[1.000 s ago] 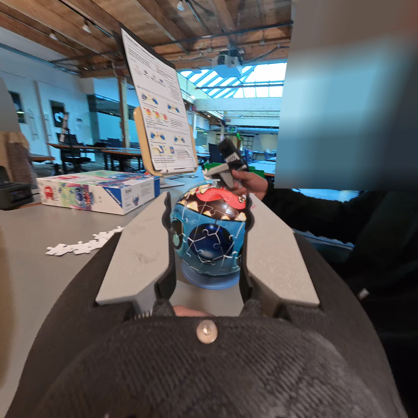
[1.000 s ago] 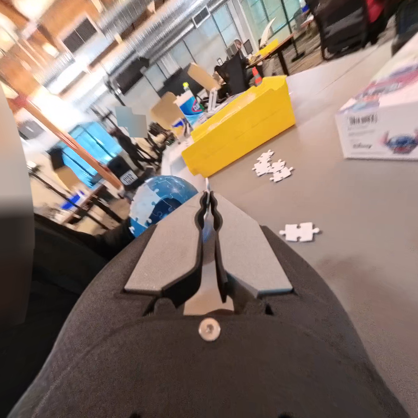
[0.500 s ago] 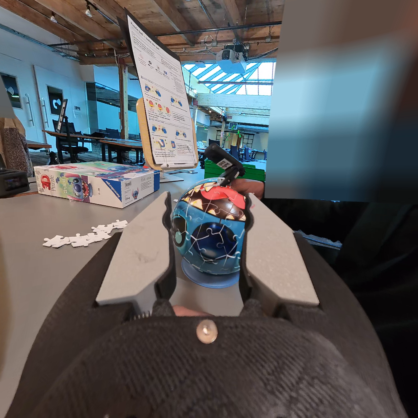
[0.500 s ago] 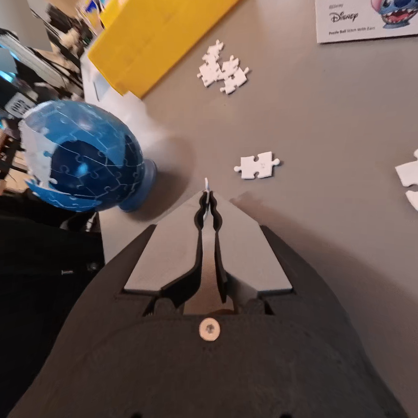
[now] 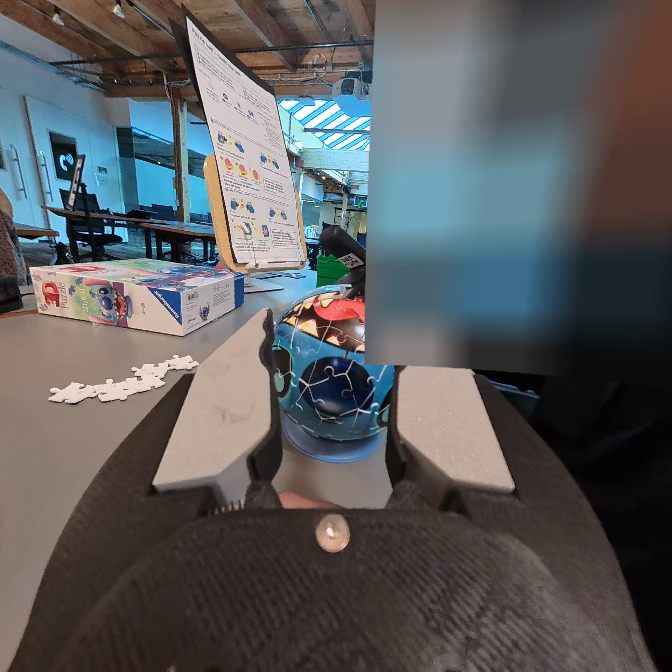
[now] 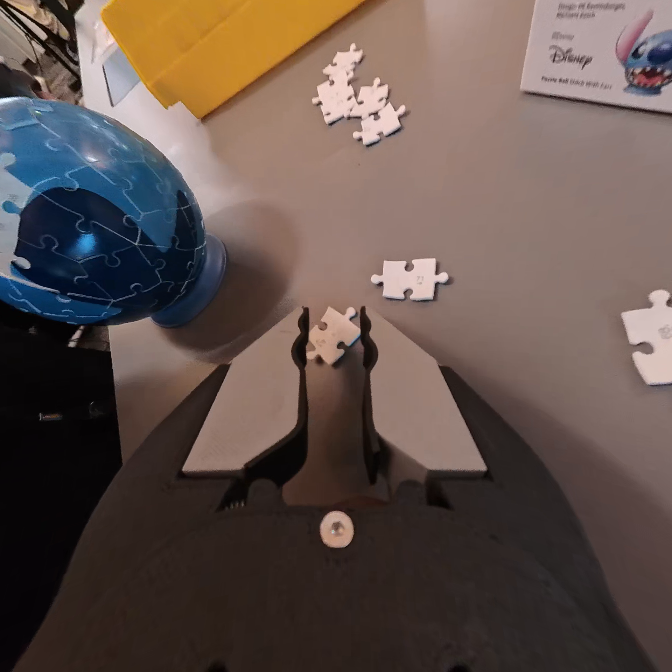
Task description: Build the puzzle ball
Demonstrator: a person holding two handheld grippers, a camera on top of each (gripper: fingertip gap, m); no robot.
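The puzzle ball (image 5: 327,382), blue with a toothy mouth and a red tongue, stands on its blue stand (image 5: 329,445) on the grey table. My left gripper (image 5: 332,342) is shut on the ball, one finger on each side. In the right wrist view the ball (image 6: 91,247) is at the left, with a white gap at its far side. My right gripper (image 6: 333,311) is open low over the table. A loose white puzzle piece (image 6: 332,336) sits tilted between its fingers. I cannot tell whether the piece rests on the table.
Joined white pieces (image 6: 409,278) lie ahead of the right gripper, with a cluster (image 6: 360,98) farther off and another piece (image 6: 651,345) at right. There is also a yellow bin (image 6: 218,47), the puzzle box (image 5: 138,294), an instruction sheet on a stand (image 5: 251,174) and pieces (image 5: 120,382). The gap from one gripper's tips to the other's is roughly 25 cm.
My right gripper swung from the ball down toward the table, then opened and let go of the white piece it pinched. My left gripper kept its hold on the ball.
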